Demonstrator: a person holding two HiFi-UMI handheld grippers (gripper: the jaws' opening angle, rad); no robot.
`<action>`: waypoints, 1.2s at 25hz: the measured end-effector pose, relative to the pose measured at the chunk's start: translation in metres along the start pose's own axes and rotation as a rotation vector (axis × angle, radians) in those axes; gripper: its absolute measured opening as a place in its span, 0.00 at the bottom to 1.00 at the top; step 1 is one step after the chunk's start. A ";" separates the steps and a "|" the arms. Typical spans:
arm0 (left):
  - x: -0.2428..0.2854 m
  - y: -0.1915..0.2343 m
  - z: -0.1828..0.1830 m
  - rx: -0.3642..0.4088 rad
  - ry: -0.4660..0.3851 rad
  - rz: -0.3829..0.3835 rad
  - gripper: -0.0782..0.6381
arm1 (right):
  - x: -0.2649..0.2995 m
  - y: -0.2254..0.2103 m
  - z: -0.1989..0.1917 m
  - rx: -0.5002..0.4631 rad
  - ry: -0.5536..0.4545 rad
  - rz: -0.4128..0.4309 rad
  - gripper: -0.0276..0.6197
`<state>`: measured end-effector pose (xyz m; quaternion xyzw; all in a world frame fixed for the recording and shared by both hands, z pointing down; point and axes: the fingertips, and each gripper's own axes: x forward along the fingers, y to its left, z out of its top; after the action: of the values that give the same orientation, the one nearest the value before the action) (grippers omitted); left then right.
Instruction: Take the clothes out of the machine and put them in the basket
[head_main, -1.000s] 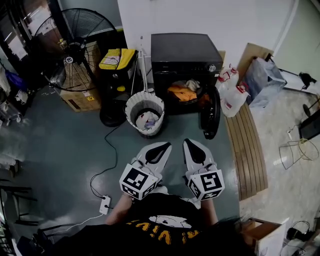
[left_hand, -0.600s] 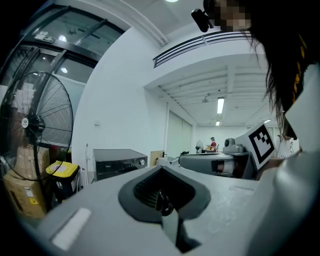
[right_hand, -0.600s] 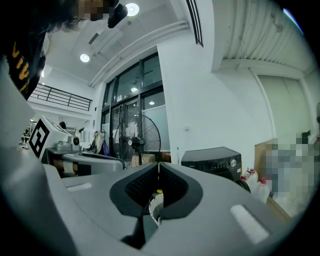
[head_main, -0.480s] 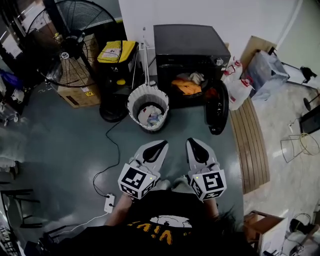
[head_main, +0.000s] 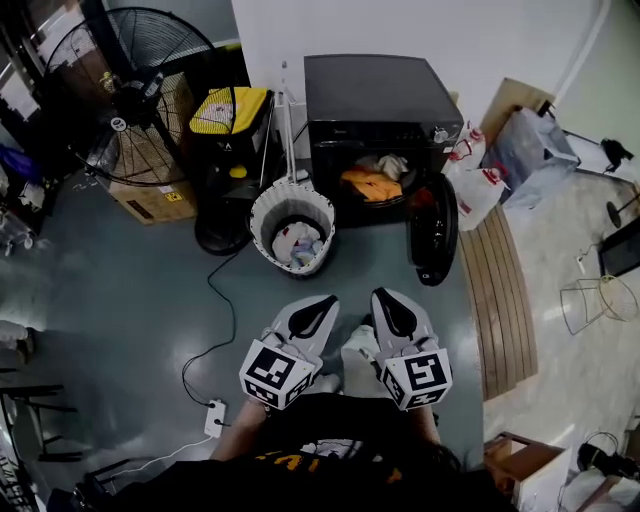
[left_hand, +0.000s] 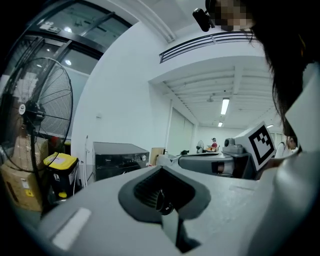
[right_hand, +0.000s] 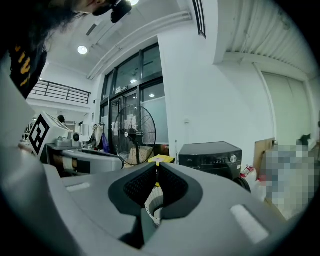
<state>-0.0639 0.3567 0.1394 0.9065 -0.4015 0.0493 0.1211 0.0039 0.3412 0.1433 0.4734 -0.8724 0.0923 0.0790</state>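
Note:
The black machine stands against the far wall with its round door swung open to the right. Orange clothes and a pale garment lie in its drum. The white basket sits on the floor left of the opening, some clothes inside. My left gripper and right gripper are side by side close to my body, well short of the basket, both shut and holding nothing. The machine shows ahead in the left gripper view. Through the right jaws, the basket shows.
A big floor fan, a yellow-lidded black bin and a cardboard box stand to the left. White bags and a slatted wooden bench lie right of the door. A cable runs to a power strip.
The head view has shifted slightly and the grippers sit a touch nearer my body. Both stay shut and empty; the clothes and basket have not moved.

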 end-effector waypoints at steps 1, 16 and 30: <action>0.007 0.005 0.000 0.001 0.003 0.008 0.11 | 0.006 -0.006 0.000 0.002 0.001 0.006 0.10; 0.181 0.059 0.045 0.059 0.023 0.068 0.11 | 0.105 -0.167 0.022 0.051 0.009 0.060 0.10; 0.272 0.106 0.037 0.070 0.065 0.129 0.11 | 0.181 -0.250 -0.008 0.068 0.053 0.107 0.12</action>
<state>0.0405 0.0840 0.1731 0.8803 -0.4529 0.1006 0.0989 0.1167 0.0623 0.2134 0.4260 -0.8904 0.1386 0.0807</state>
